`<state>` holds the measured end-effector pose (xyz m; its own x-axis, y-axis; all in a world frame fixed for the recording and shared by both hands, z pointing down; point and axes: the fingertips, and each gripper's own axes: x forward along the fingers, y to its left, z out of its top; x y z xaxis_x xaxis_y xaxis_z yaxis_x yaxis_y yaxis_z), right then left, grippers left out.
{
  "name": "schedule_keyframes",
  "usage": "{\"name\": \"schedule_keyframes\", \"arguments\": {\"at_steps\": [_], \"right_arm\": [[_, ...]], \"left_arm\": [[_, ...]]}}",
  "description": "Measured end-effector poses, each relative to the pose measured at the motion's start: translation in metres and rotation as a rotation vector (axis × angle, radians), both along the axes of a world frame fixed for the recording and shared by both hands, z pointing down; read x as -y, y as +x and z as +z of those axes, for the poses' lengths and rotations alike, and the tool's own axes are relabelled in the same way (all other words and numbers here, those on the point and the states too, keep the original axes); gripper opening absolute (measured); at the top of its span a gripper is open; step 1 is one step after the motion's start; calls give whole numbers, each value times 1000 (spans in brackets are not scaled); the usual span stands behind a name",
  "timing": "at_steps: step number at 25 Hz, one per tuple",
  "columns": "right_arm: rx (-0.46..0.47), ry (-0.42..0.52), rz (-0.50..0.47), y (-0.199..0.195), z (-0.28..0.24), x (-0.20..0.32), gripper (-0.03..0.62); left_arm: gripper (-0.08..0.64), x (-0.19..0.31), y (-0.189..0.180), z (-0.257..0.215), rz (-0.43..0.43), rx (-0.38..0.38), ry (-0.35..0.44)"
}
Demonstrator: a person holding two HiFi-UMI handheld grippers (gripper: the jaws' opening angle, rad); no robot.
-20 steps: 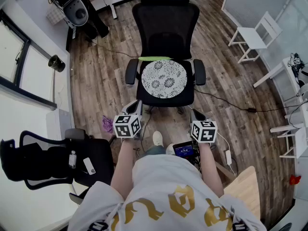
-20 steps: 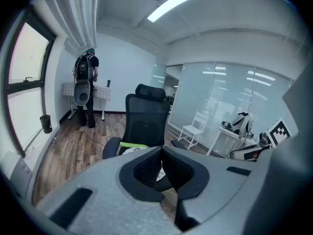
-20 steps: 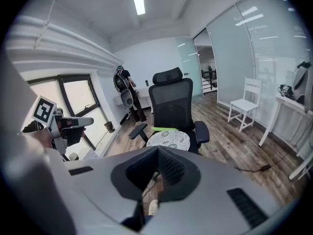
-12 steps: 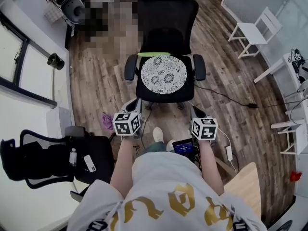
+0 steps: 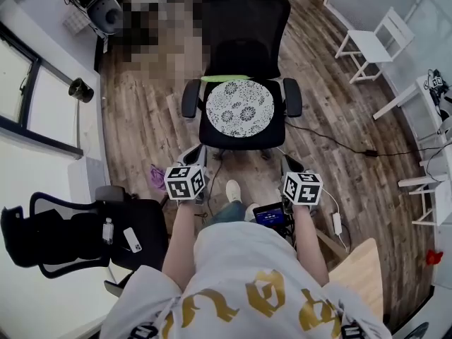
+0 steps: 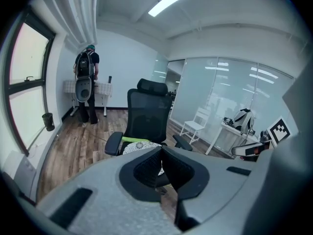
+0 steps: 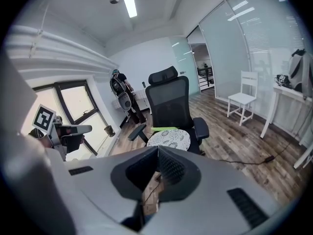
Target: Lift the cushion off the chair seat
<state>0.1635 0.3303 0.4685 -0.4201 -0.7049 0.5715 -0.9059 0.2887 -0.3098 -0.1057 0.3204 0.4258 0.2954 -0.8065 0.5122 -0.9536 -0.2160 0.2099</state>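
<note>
No material change: left tool (image 6: pixel 161 152) and right tool (image 7: pixel 157 152) stay fully closed and empty. Patterned round cushion (image 5: pixel 240 108) remains on office chair (image 5: pixel 244 30) seat, ahead of both, well apart.

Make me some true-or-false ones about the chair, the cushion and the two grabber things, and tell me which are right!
1. The round patterned cushion lies on the seat of the black chair. True.
2. The left gripper is holding the cushion. False: its jaws are shut on nothing, and it is well short of the chair.
3. The right gripper has its jaws wide open. False: they are shut together, with nothing between them.
4. A white chair stands off to the side on the wooden floor. True.
</note>
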Motion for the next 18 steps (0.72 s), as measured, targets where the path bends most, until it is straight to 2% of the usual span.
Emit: {"name": "schedule_keyframes", "arguments": {"at_steps": [4,7,10,15,18], "right_arm": [[-15,-24,13,3,11,14,12],[-45,1,50,9,11,32,12],[-67,27,70,8,10,56,12],[-98,12,122,8,19,99,12],[-83,-2,107,-3,26,132,12]], "left_arm": [[11,12,0,2,12,-22,13],[11,27,0,2,27,-44,29],[11,48,-7,9,25,-30,14],[11,98,-15,28,30,-35,-29],[11,133,-18,40,59,-37,-55]]}}
